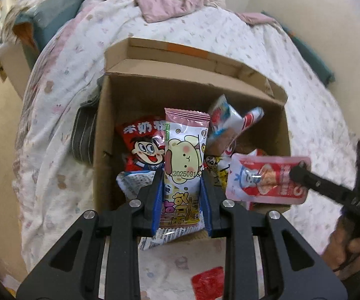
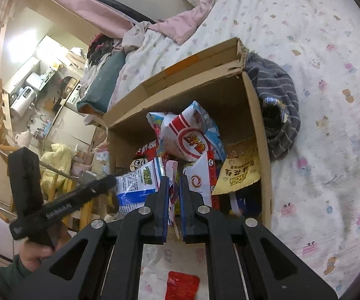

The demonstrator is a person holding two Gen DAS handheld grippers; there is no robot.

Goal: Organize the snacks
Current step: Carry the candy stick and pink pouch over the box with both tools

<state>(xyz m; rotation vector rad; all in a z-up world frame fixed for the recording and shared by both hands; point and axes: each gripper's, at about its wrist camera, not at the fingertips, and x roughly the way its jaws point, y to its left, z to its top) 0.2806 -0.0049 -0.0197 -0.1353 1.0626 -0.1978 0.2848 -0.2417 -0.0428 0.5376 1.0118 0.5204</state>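
While both tools grip packets, box rim crowds right one.

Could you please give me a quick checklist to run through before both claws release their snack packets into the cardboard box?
1. Left claw shut on the pink bear packet: ok.
2. Right claw shut on the pink pouch: ok.
3. Both packets over the cardboard box: ok.
4. Room left in the box: cannot tell.
5. All snacks gathered: not ok, a red packet lies on the bedspread.
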